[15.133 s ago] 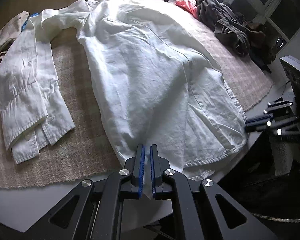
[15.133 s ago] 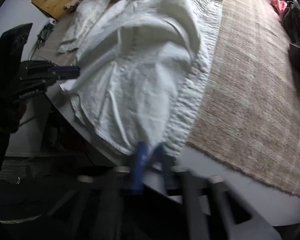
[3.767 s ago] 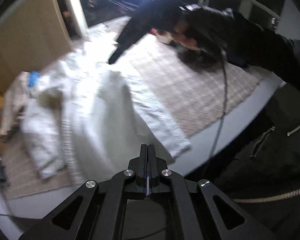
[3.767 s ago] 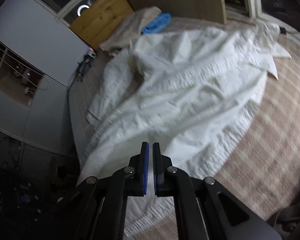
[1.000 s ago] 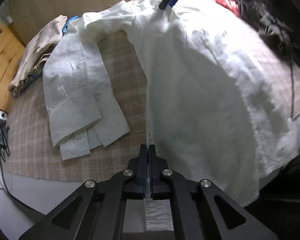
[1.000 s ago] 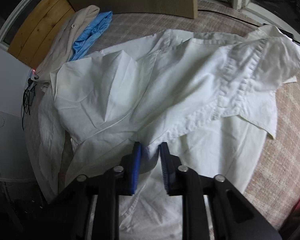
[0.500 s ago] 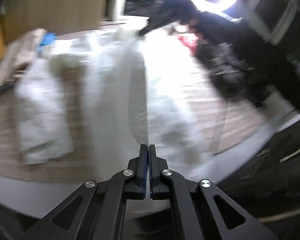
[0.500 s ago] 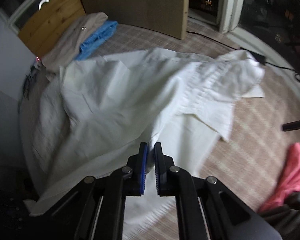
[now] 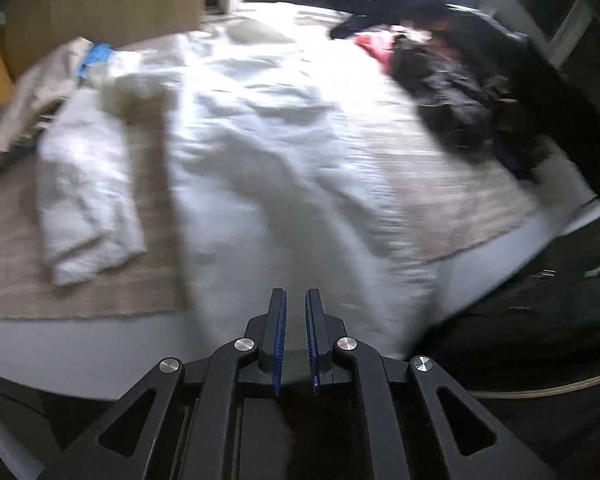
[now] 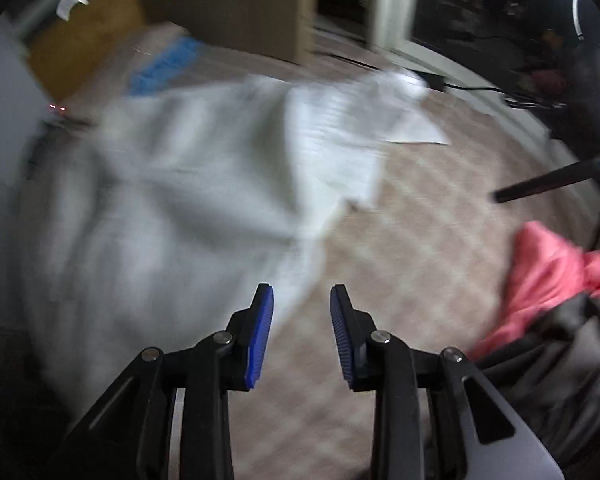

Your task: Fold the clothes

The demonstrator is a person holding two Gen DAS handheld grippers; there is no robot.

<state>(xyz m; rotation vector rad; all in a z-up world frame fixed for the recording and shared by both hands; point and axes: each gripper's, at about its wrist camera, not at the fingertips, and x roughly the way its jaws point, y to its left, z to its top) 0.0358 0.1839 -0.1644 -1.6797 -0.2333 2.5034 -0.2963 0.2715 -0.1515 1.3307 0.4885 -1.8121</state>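
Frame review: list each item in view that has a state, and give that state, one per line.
Left gripper: open, narrow gap, nothing between the fingers.
Right gripper: open wide, empty.
White shirt: released, lying spread and wrinkled on the mat, not yet folded.
Shirt sleeve: laid out to the side.
Pink garment: crumpled in a heap.
Dark garment: bunched, unfolded.

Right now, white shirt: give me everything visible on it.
The white shirt looks like thin, creased woven fabric, lying spread and rumpled on the beige checked rug. One sleeve lies out flat to the side, and the hem end hangs over the table edge. Both views are motion-blurred. Left gripper and right gripper are open, holding none of it.
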